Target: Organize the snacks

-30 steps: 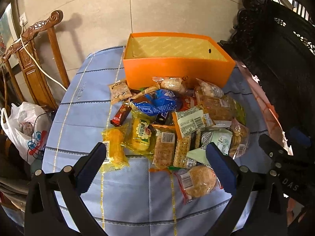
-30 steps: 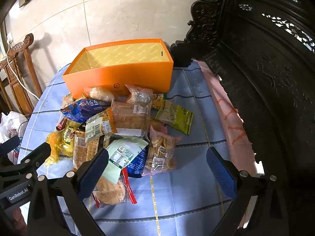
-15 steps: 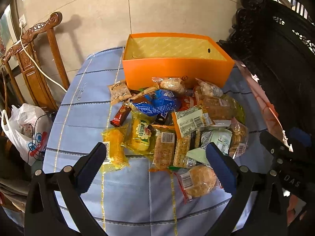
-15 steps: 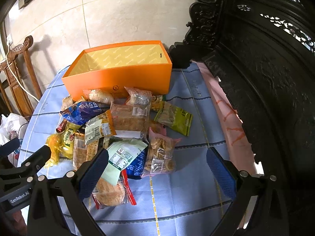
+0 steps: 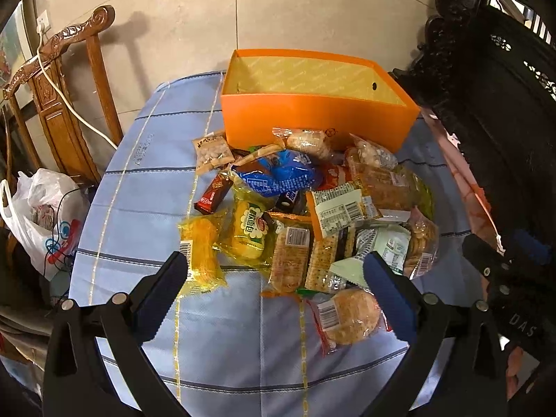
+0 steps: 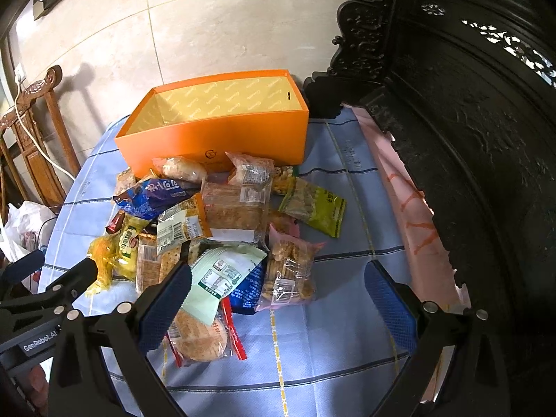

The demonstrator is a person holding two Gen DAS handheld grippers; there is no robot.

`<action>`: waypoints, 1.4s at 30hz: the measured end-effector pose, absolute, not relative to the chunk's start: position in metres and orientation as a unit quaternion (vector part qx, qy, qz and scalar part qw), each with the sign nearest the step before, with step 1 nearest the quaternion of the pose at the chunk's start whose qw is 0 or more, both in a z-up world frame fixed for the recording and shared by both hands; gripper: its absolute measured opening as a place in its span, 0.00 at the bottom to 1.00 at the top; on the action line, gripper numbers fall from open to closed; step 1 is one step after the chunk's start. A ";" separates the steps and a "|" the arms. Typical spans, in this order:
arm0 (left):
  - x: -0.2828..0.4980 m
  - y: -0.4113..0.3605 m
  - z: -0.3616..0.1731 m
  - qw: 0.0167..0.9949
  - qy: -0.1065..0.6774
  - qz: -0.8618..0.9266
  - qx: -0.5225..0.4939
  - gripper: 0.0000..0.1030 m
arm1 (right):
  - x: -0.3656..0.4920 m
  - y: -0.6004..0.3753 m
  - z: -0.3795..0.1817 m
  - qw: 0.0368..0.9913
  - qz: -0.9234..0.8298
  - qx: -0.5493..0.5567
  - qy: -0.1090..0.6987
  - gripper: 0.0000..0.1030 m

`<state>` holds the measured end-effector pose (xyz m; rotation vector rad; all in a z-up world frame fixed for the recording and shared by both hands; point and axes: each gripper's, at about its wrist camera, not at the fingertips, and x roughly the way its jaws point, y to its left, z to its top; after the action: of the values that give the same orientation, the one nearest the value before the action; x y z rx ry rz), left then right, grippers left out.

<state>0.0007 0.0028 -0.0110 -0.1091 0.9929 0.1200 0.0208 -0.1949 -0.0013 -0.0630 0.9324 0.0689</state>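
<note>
Holding my left claw (image 5: 274, 279) and right claw (image 6: 278, 286) spread wide, both empty. Ahead of both: heap of snack packets (image 5: 312, 215) on the blue-clothed desk (image 5: 139, 187). Beyond the heap: orange box (image 5: 312, 118), touching its far packets. Between the left claw's fingers: cracker packs (image 5: 290, 260).

Orange box (image 5: 312, 114); blue striped tablecloth (image 5: 146, 187); yellow packet (image 5: 248, 229).
</note>
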 end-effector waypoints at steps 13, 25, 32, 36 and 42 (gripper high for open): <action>-0.003 0.001 -0.009 0.882 0.466 0.051 -0.051 0.96 | 0.021 -0.196 -0.001 0.893 0.024 -0.042 0.448 0.97; -0.002 -0.005 -0.012 0.879 0.473 0.055 -0.023 0.96 | 0.019 -0.193 0.000 0.893 0.028 -0.047 0.446 0.97; -0.002 -0.006 -0.013 0.883 0.466 0.050 -0.020 0.96 | 0.020 -0.193 -0.002 0.891 0.031 -0.050 0.449 0.97; 0.002 -0.004 -0.017 0.878 0.476 0.046 -0.030 0.96 | 0.021 -0.191 -0.006 0.887 0.039 -0.055 0.456 0.97; 0.002 0.005 -0.028 0.884 0.466 0.034 -0.032 0.96 | 0.026 -0.193 -0.015 0.886 0.109 -0.013 0.450 0.97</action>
<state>0.0025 0.0052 -0.0282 -0.0667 0.9698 0.0706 0.0260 -0.1928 -0.0149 -0.0263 0.9359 0.2262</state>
